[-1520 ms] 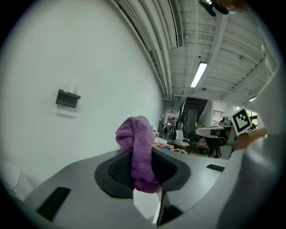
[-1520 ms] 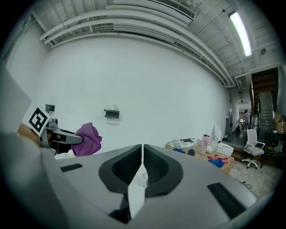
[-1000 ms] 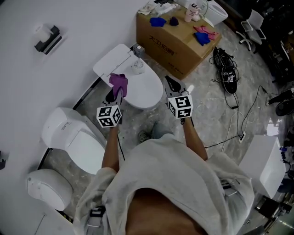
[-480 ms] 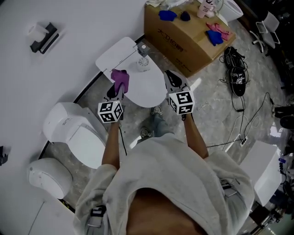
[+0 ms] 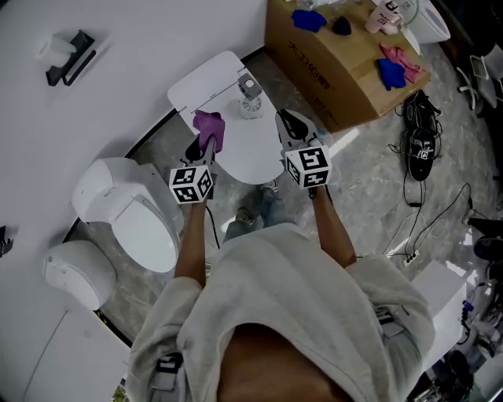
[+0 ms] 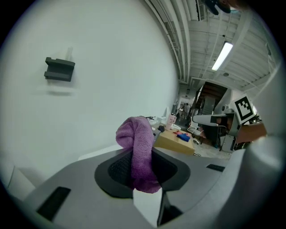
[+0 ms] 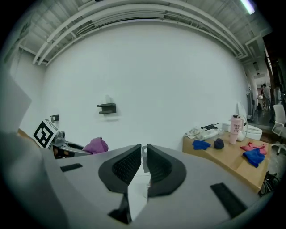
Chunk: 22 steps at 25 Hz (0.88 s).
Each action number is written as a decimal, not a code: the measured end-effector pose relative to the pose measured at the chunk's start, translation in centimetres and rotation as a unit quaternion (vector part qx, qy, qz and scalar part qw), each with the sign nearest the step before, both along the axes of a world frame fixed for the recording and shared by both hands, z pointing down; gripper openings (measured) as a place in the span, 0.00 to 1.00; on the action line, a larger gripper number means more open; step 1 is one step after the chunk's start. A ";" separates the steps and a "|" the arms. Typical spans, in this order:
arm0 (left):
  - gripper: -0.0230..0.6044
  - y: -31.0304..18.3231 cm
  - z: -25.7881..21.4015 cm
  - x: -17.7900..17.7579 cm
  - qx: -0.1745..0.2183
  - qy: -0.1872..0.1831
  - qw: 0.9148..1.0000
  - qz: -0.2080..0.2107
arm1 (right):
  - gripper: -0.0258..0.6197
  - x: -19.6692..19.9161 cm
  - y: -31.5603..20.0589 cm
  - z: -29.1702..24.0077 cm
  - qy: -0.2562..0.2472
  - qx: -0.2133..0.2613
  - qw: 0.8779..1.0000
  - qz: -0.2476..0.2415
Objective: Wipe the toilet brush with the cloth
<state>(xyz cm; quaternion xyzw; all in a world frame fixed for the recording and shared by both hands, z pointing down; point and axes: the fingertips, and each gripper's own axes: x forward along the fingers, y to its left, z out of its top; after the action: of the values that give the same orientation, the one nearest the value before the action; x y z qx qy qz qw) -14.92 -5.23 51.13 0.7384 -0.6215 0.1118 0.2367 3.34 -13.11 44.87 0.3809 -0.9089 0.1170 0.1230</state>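
White wall point(image 5: 118, 102) and grey stone floor point(image 5: 369, 180) meet along a row of 3 toilets, seen from above over the person's pale shirt point(image 5: 299, 314). On the closed lid of the nearest toilet point(image 5: 251, 153), close to its cistern, the toilet brush point(image 5: 250, 100) stands upright in a round white base, touched by neither gripper.

Over the lid's left side, the left gripper point(image 5: 203, 145) is clamped on the purple cloth point(image 6: 140, 152). The cloth is folded into a thick roll that rises above the pads and droops a little below them. It is near the brush but apart from it.

Over the lid's right edge, the right gripper point(image 7: 143, 156) has its pads drawn almost together with only a thin slit between them, and it grips nothing (a small grey shape shows through the slit, farther off).

Beyond the toilet sits a cardboard box point(image 5: 338, 63) against the wall, with blue cloths point(image 5: 308, 19), a pink cloth point(image 5: 397, 55) and a pink bottle point(image 7: 234, 129) on top. A black bracket point(image 5: 67, 59) is fixed to the wall, and black cables point(image 5: 420, 145) lie on the floor to the right.
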 end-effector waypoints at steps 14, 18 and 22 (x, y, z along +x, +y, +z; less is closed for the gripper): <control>0.22 -1.3 5.1 0.6 -0.045 0.007 0.999 -0.023 | 0.09 -2.5 -3.6 4.1 -0.006 -0.022 0.999 -0.044; 0.22 -2.2 6.8 0.4 -0.052 0.015 0.998 -0.014 | 0.09 -3.8 -4.8 4.5 0.003 -0.015 0.999 -0.043; 0.22 -3.5 8.7 0.2 -0.060 0.020 0.998 0.005 | 0.09 -5.0 -6.4 4.6 0.010 -0.007 0.999 -0.033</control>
<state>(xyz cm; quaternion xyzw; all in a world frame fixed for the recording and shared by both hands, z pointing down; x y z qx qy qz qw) -14.75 -8.72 59.83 0.7281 -0.6052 0.1354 0.2918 -1.68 -19.50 49.52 0.3512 -0.9188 0.1152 0.1383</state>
